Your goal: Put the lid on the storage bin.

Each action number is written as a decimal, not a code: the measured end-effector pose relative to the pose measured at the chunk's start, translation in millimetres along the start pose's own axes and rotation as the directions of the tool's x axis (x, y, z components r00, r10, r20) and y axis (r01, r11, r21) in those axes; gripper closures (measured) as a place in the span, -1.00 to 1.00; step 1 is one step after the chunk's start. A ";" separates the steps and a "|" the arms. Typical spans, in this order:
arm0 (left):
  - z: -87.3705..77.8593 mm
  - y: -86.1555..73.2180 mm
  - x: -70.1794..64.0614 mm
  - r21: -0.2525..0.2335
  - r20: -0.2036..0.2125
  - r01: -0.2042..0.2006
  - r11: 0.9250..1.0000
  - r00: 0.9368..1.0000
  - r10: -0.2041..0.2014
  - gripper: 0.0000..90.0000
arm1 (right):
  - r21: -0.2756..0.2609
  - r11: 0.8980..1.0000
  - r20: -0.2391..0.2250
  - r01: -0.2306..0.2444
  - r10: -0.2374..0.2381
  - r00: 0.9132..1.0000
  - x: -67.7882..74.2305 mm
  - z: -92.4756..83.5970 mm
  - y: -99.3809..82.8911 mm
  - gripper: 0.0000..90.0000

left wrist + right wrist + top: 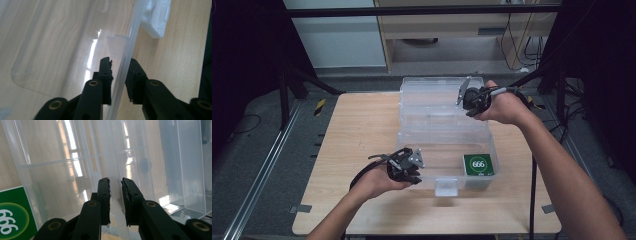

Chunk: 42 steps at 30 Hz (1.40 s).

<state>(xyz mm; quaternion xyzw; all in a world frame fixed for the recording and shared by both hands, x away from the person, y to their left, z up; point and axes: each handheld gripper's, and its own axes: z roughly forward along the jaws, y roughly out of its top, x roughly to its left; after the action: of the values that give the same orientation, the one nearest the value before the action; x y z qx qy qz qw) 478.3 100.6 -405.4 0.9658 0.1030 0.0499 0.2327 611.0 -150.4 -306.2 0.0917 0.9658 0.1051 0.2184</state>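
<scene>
A clear plastic box [404,137] stands on the wooden table with its lid [432,95] swung up at the back. A green card pack marked 666 [478,164] lies in the box's front right corner. My left gripper [416,176] is at the box's front left; its jaws straddle the front wall [123,50] and are shut on it [119,72]. My right gripper [469,111] is at the lid's right side. Its jaws are shut on the lid's clear edge [110,157], and the gripper [115,192] looks down toward the green pack [12,215].
A white latch [446,186] hangs off the box's front wall, also seen as the latch [156,17] past my left jaws. The table [357,130] has bare wood left of the box. Black frame legs and cables surround the table.
</scene>
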 end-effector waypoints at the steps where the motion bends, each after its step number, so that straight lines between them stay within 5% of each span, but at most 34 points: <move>1: 0.3 -0.2 0.5 -0.005 -0.003 0.008 1.000 1.000 -0.008 0.75 | 0.002 1.000 0.000 0.003 -0.003 1.000 -0.5 0.2 0.3 0.72; 6: 2.9 -2.8 2.9 -0.050 -0.011 0.039 0.998 0.999 -0.039 0.75 | 0.002 1.000 0.019 0.008 -0.008 1.000 -2.0 2.8 1.9 0.74; 20: 5.9 -1.2 -0.2 -0.054 -0.081 0.038 0.998 0.996 -0.043 0.72 | -0.037 0.999 -0.021 0.024 -0.025 0.999 1.4 -9.2 5.1 0.90; 42: 8.2 -3.1 2.1 -0.079 -0.069 0.072 0.994 0.995 -0.077 0.70 | -0.055 0.997 0.000 0.052 -0.052 0.999 14.5 -19.1 3.5 0.92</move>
<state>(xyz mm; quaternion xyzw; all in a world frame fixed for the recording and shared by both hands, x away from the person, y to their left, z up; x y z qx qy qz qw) 481.0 100.1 -413.9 0.9492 0.1454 0.0800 0.2672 590.1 -146.9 -294.4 0.0603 0.9648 0.1260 0.2228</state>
